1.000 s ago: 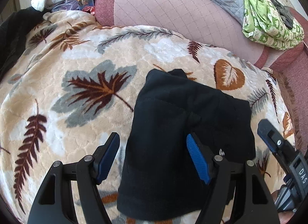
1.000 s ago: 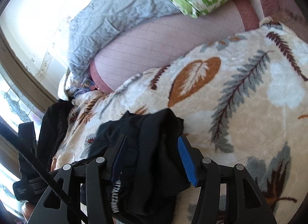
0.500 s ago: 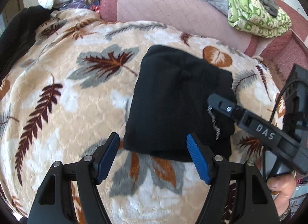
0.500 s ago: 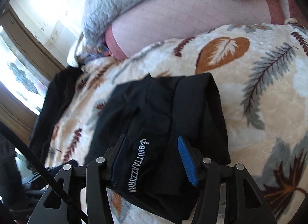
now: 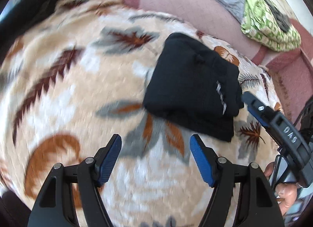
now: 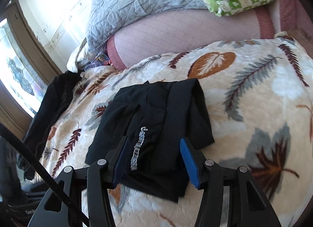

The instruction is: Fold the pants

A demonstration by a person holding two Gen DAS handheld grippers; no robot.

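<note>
Two grippers, left (image 5: 155,156) and right (image 6: 153,161), hover with fingers spread wide, released, over one folded pair of black pants (image 6: 154,115) on a leaf-print blanket (image 6: 254,94).

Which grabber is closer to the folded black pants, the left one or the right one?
Right. The right gripper is open with its fingers straddling the near edge of the folded black pants. The left gripper is open too, over bare leaf-print blanket, short of them.
</note>
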